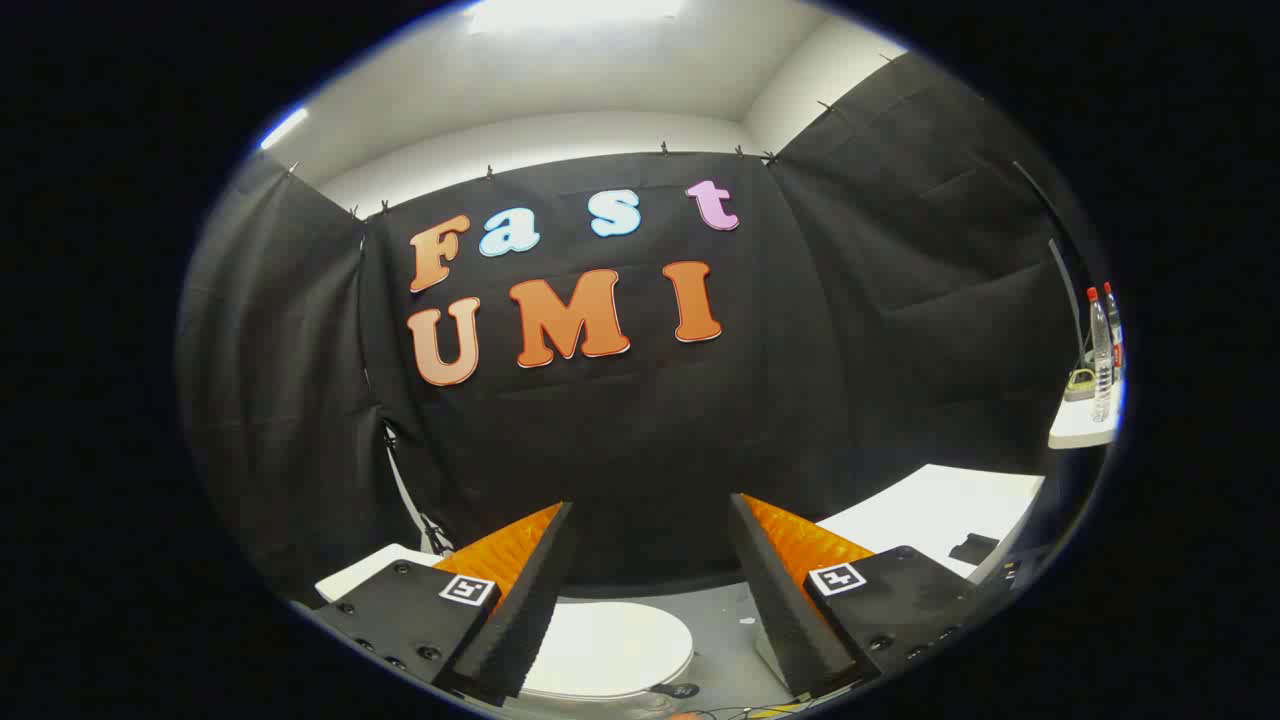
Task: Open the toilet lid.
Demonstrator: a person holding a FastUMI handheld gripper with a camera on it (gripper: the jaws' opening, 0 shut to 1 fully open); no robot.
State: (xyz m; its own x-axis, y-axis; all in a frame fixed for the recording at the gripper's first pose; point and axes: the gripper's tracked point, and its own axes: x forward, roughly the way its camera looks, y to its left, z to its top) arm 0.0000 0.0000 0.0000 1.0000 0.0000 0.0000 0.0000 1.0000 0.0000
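Light is being cast from a ceiling panel [575, 12] overhead and a second strip [284, 128] to one side, both blown out to plain white. The black cloth wall [620, 430] is being rendered dim, its folds barely separated. The white toilet lid [610, 650], seen between the spread fingers of the gripper [650, 520], is being lit evenly, without glare. Straight lines are being bent strongly by the fisheye lens toward the rim, where slight blue fringing and softness are being shown.

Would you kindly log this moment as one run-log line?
gripper: open, holding nothing | toilet lid: closed, below between fingers | contact: none | phase: approach
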